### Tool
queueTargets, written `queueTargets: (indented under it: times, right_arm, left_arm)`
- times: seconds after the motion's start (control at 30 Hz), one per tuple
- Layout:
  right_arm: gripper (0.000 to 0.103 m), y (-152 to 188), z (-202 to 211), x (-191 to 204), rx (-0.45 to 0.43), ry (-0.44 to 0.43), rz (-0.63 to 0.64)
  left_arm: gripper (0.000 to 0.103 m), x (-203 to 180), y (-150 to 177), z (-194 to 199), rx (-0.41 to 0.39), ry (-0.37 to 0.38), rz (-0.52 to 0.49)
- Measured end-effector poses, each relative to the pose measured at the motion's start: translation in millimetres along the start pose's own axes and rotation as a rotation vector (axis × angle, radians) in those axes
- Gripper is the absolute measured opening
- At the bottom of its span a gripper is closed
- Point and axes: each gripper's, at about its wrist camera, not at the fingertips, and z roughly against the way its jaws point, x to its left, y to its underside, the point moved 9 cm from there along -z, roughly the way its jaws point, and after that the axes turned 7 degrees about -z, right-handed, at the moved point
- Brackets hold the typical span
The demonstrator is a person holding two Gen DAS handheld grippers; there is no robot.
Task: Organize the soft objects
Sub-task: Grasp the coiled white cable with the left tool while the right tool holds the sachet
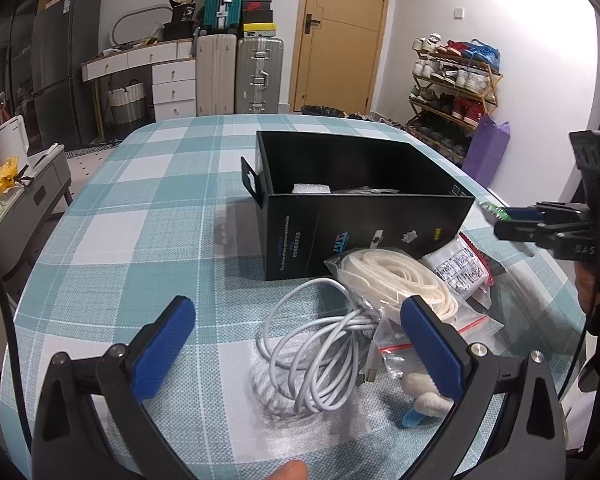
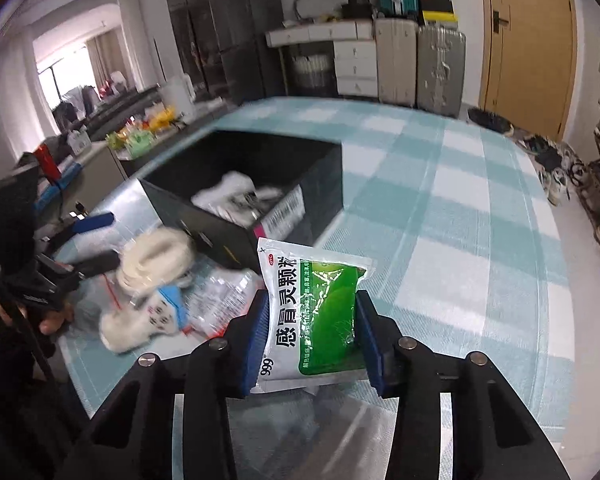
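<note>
Box (image 2: 236, 236) contents blurred, half-hidden

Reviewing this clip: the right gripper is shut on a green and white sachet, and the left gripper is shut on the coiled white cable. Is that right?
Not quite. The right gripper is shut on the green and white sachet, but the left gripper is open: the left wrist view shows its jaws wide apart above the coiled white cable, holding nothing.

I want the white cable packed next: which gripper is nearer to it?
Left. The left gripper hangs open right over the coiled white cable. The right gripper is off to the side past the black box, shut on a green sachet.
</note>
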Motion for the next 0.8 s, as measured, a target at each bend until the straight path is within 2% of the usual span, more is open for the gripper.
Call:
queueTargets:
  times: [0.17,0.27,0.5,0.8]
  right_arm:
    - [0.042,-13,17,8,-0.077,-0.022,0.011]
    - [0.042,-18,23,13,-0.1,-0.034,0.019]
    - [0.042,-21,27,16,-0.115,-0.043,0.029]
    - [0.042,-21,27,17,-0.122,-0.047,0.033]
  left_arm:
    - [0.103,-8,-1,3,0.014,0.019,-0.028]
    - [0.103,-10,-2,6,0.021,0.002,-0.049]
    - [0.103,0,6,11,0.059,0.054,0.018]
    - [0.103,-2,17,17,0.089,0.042,-0.081]
